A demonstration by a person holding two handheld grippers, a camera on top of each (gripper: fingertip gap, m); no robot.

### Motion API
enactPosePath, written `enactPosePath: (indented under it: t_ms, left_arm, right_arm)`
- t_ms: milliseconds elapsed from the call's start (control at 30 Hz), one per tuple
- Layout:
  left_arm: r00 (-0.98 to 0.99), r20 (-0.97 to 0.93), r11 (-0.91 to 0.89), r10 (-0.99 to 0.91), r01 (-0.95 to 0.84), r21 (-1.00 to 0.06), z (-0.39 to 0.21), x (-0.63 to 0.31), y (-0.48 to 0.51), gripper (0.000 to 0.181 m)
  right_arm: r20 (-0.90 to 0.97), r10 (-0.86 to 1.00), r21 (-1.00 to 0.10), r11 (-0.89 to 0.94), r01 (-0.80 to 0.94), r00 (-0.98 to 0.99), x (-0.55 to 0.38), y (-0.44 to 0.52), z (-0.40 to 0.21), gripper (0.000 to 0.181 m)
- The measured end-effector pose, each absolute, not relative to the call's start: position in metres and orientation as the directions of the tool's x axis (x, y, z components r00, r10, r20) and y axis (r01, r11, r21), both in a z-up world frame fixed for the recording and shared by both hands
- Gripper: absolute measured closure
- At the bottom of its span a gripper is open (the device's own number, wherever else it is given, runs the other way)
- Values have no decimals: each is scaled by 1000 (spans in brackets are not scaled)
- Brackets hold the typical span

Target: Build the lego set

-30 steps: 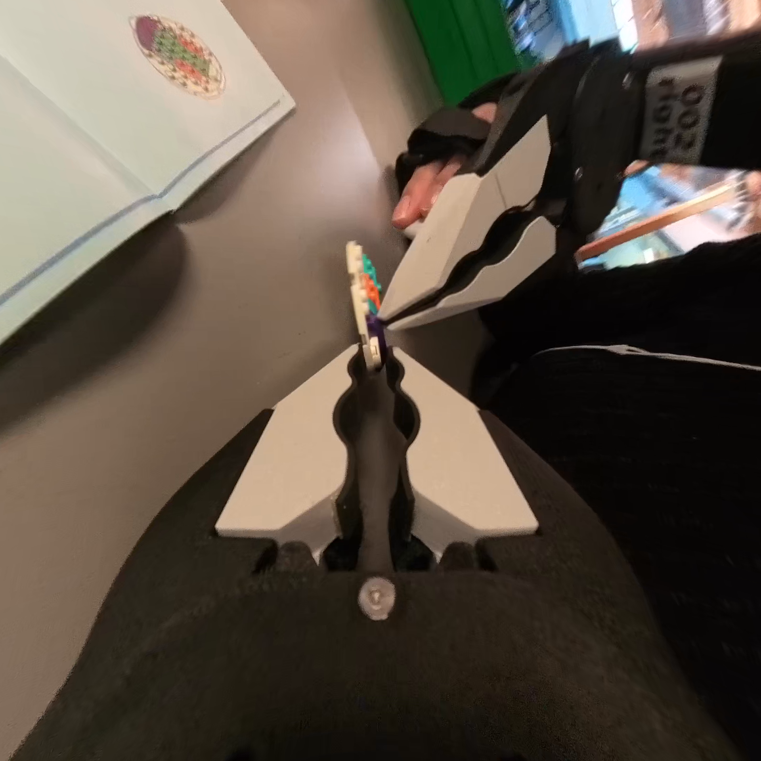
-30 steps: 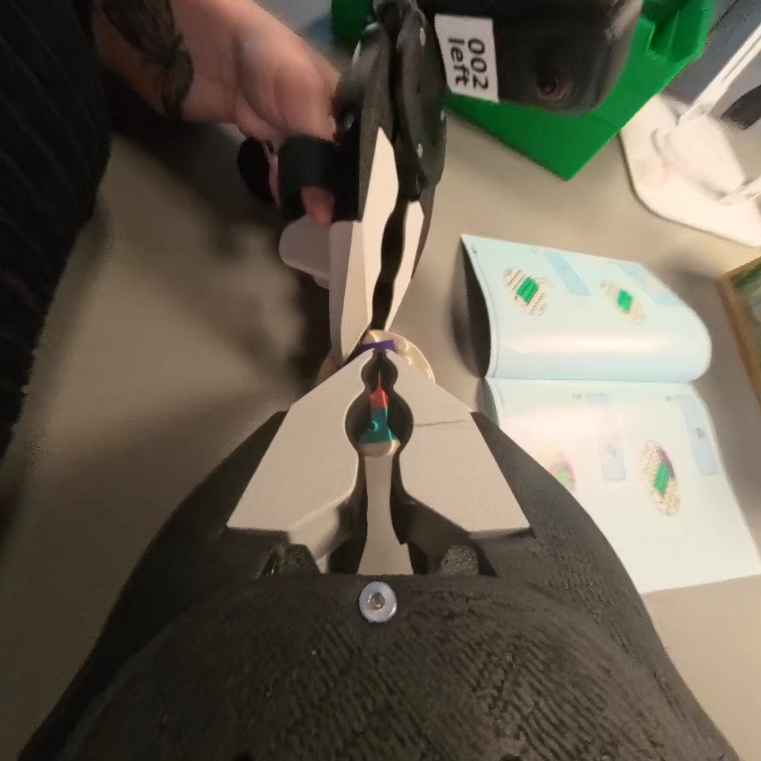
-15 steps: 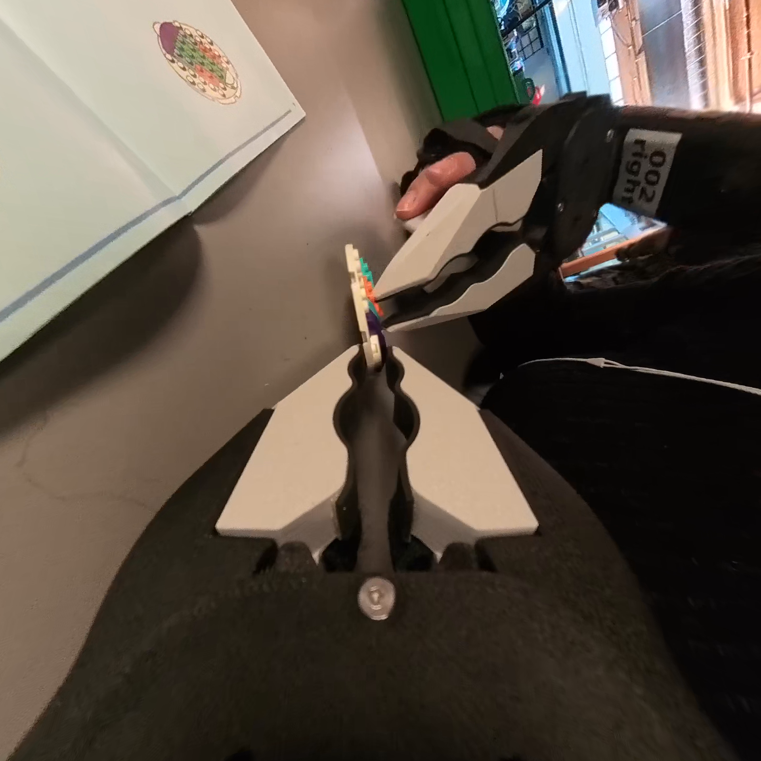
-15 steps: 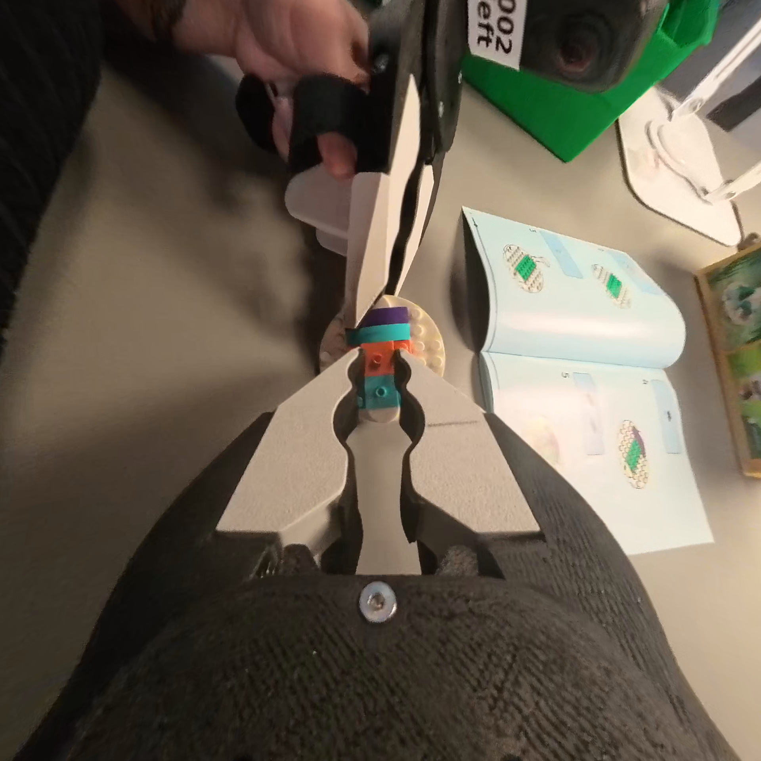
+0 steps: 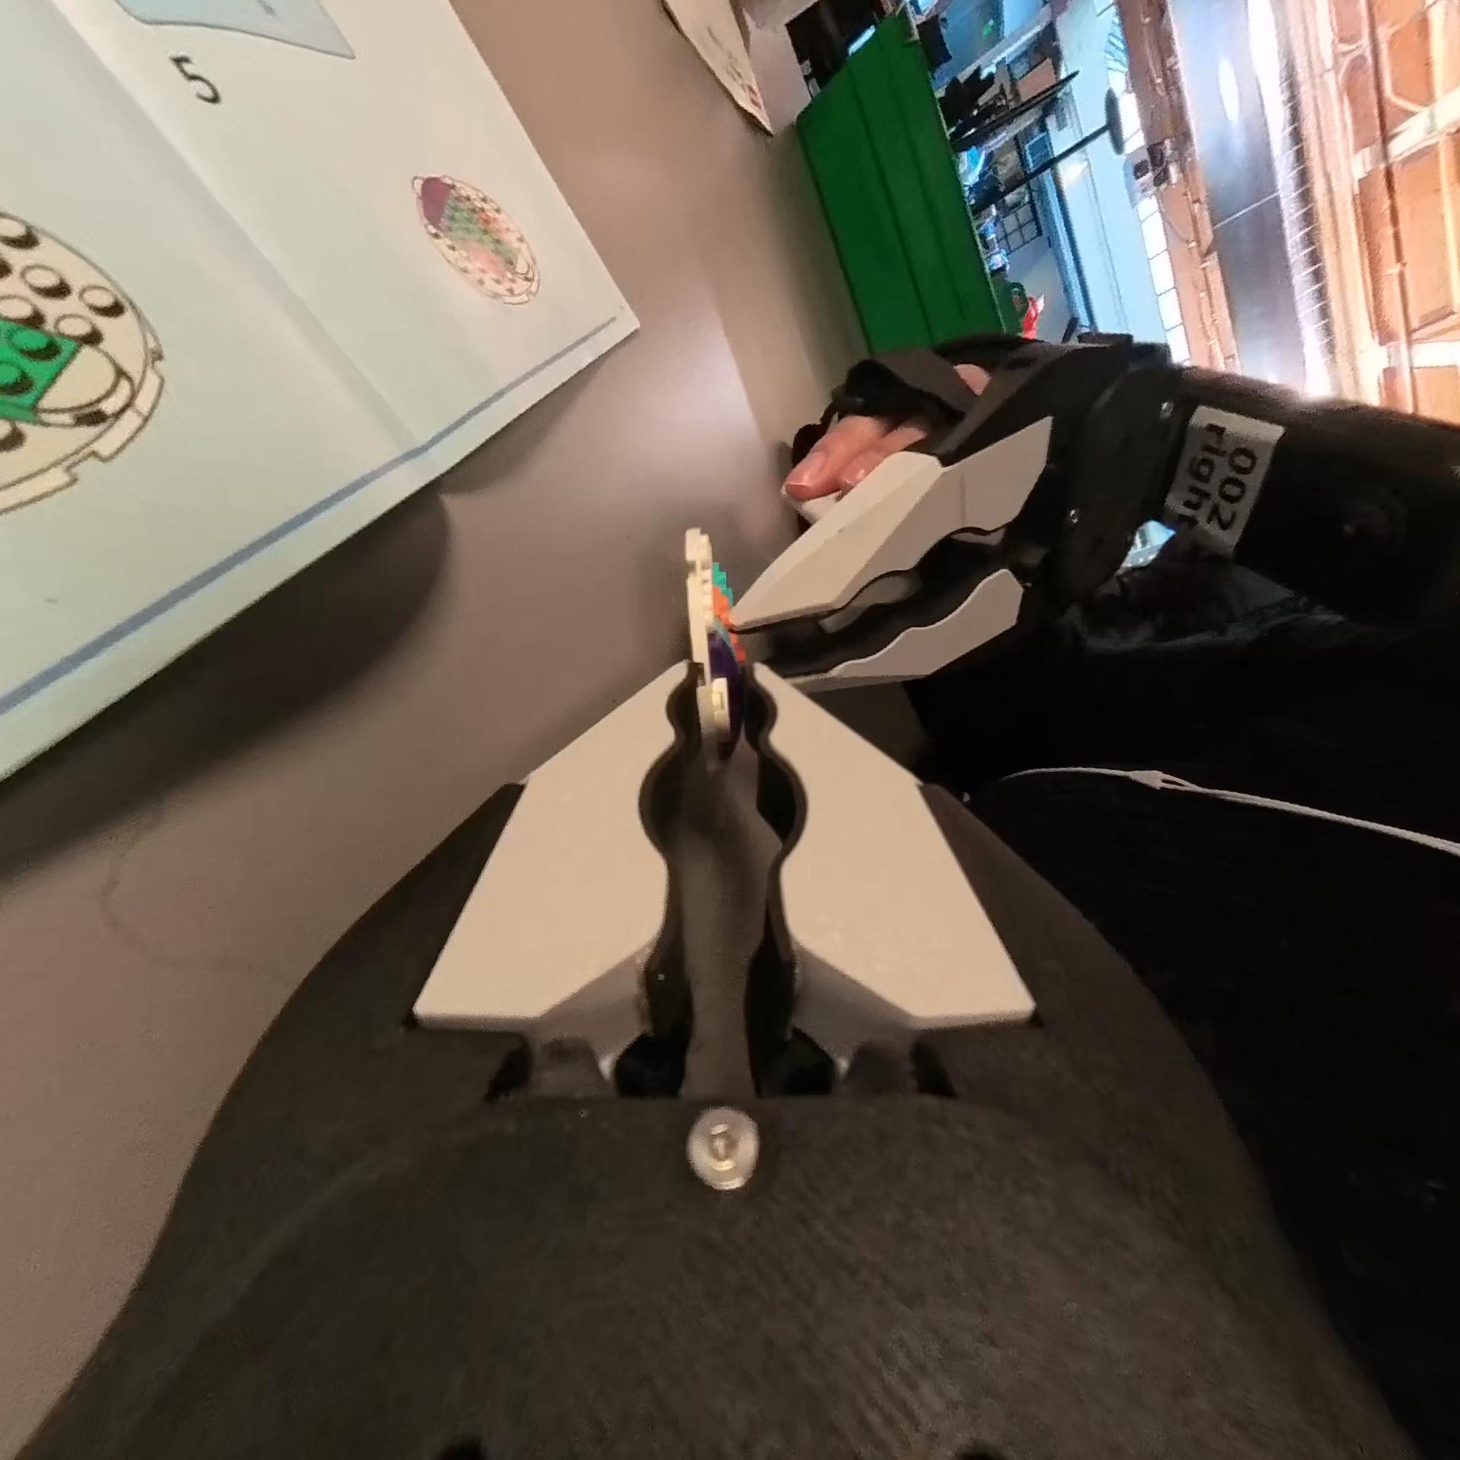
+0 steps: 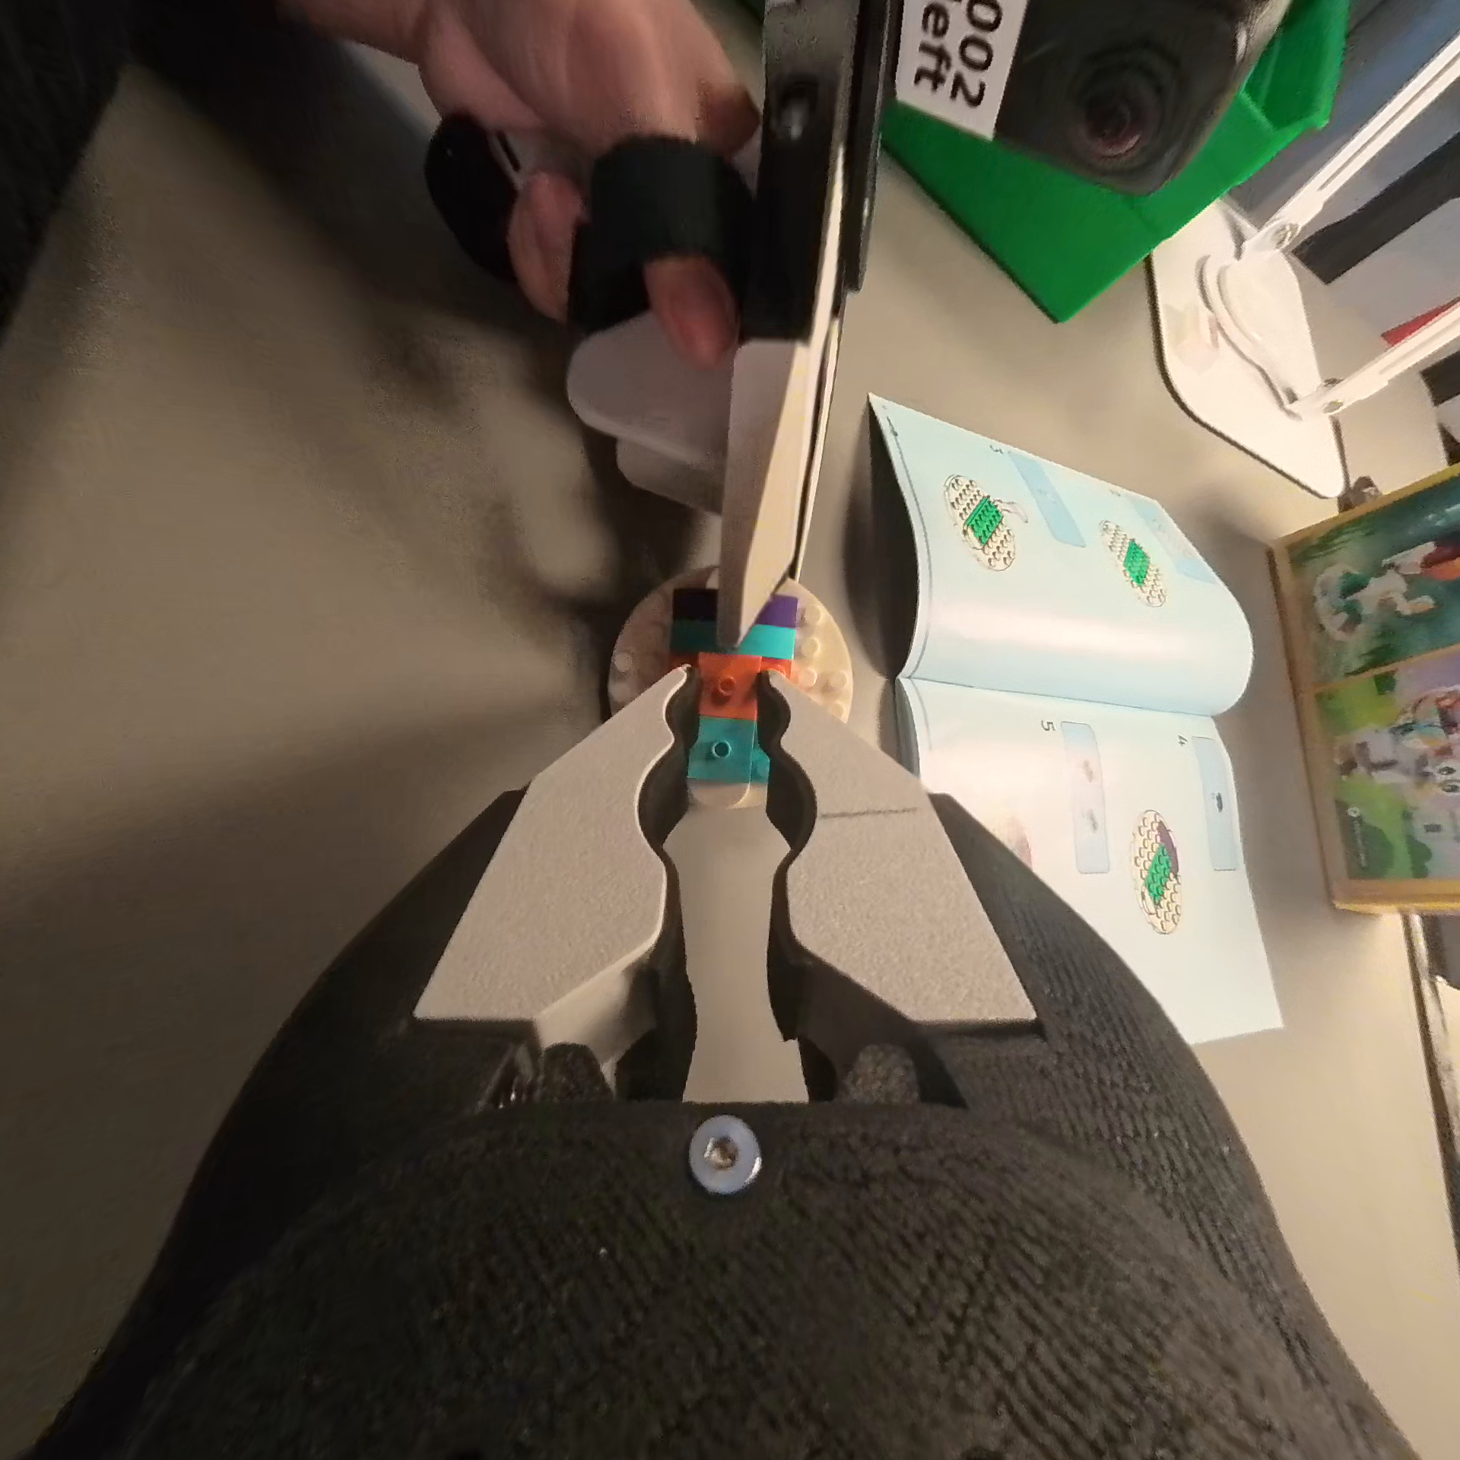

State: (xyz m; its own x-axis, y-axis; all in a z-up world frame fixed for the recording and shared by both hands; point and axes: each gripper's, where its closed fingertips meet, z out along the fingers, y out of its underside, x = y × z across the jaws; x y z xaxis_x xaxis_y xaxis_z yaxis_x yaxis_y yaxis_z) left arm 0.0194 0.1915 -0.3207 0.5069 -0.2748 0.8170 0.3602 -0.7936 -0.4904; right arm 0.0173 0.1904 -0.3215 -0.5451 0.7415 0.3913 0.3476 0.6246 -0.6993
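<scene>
While its fingers pinch the edge of the round cream plate (image 5: 698, 608), the left hand-held gripper (image 5: 720, 686) holds that plate on edge above the grey surface (image 5: 332, 790); purple, teal and orange bricks (image 6: 727, 695) are stacked on the plate's studded face; the right hand-held gripper (image 6: 723, 671), its fingers slightly spread, has its tips against the orange brick on that face; farther out, an open pale-blue instruction booklet (image 6: 1106, 711) lies on the surface, to the right in the right wrist view; a green bin (image 6: 1066, 197) sits beyond it; a colourful box (image 6: 1382, 695) lies at the far right.
</scene>
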Motion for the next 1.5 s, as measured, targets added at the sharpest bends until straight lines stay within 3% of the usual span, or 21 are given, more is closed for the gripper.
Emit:
enactPosePath:
  t_ms: [33,133,300,433,500,767,867,1000,1233,1367,1500]
  left_arm:
    - [522,803,-784,-288,353,-511,-320,19,192,173]
    - [550,753,-739,-361,323,-591,-313,19,191,172]
    - [594,614,-595,-520,264,-759,-292,14,187,173]
    - [650,416,-457,-635,118,-882,-283,16,178,173]
    - [663,352,-418,-661,64,-906,-282,18,176,172]
    - [587,279,-357,-760,-19,-934,-279,35,161,173]
    - [601,320,-376,-732,34,-926,-277,32,166,172]
    - [609,376,-385,-699,123,-915,-271,21,170,159]
    - [539,442,-423,-717,167,-891,-267,26,165,161]
    - [507,507,-409,-697,301,-862,-253,16,171,175]
    - [448,585,-384,-676,464,-799,-237,6,178,171]
  right_arm:
    - [395,742,-700,625,346,-542,17,190,-321,169]
    - [366,768,-743,581,332,-525,16,190,-313,174]
    - [121,890,-931,255,259,-440,13,200,-275,163]
    - [-37,887,-953,108,284,-461,14,198,-272,154]
    - [-112,850,-953,54,297,-515,17,188,-272,160]
    - [-221,726,-953,-21,301,-652,29,163,-268,174]
    - [-203,739,-959,-18,282,-642,27,166,-269,175]
    - [-150,773,-967,15,255,-616,24,172,-273,175]
    - [-363,690,-931,-289,220,-626,18,178,-250,176]
    - [-512,596,-839,-500,213,-619,8,183,-237,176]
    - [-593,530,-742,-652,156,-606,-1,193,-224,175]
